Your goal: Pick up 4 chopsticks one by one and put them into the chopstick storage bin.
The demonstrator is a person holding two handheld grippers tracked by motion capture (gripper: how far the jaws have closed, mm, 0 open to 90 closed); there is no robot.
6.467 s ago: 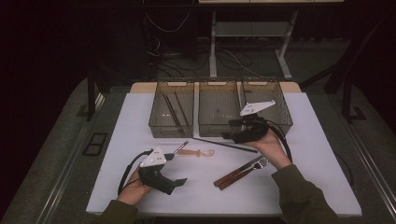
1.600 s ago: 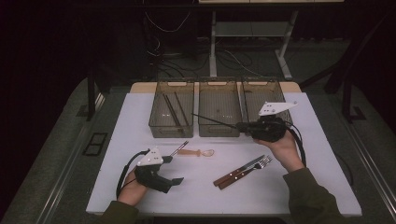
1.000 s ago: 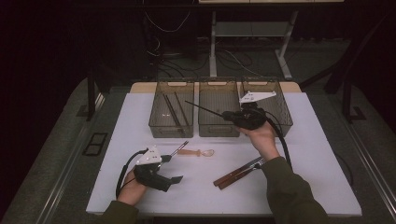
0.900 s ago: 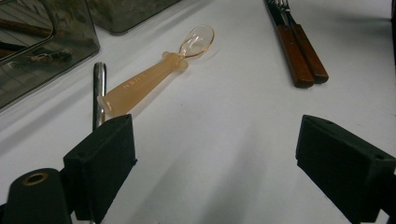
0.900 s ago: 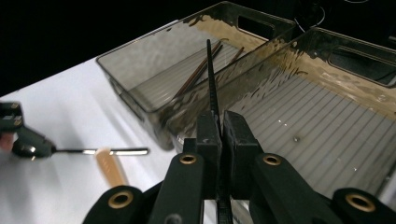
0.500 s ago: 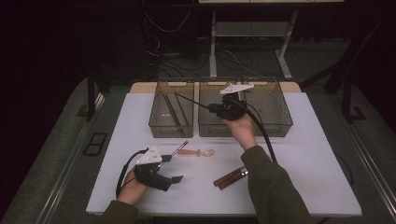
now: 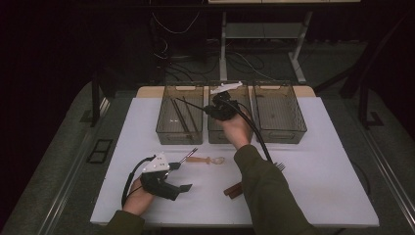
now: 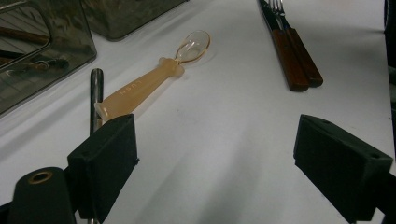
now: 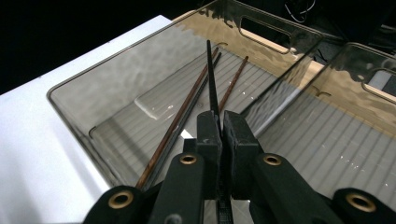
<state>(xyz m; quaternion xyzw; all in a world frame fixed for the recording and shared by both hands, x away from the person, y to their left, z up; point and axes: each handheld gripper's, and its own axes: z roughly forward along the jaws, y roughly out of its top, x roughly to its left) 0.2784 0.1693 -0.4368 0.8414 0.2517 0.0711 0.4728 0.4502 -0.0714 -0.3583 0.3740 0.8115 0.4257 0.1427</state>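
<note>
A: Right gripper (image 7: 208, 110) is over the bins at the table's (image 7: 337, 196) far edge, jaws clamped tight on a black chopstick (image 9: 211, 74), its tip hanging above the left bin (image 7: 164, 128).

B: That bin has chopsticks (image 9: 187, 107) lying lengthwise on its ribbed floor, looks like three, brown and dark. The middle bin (image 7: 215, 134) beside it, I can't make out anything in it. The right bin (image 7: 291, 132) looks bare too, though it's dim.

A: The risk, I'd say, is that long stick. It's gripped near one end, so it can pivot between the pads, catch the bin's near wall and drop across the rim, not inside.

B: Or let go too high and it bounces out onto the table.

A: Left gripper (image 8: 215, 154) sits near the front-left corner, jaws wide, nothing between them.

B: Just ahead of it lie a translucent amber spoon (image 8: 154, 79) and a metal rod (image 8: 95, 98) touching its handle. Further right, a fork and knife with wooden handles (image 8: 294, 56) lie side by side.
</note>
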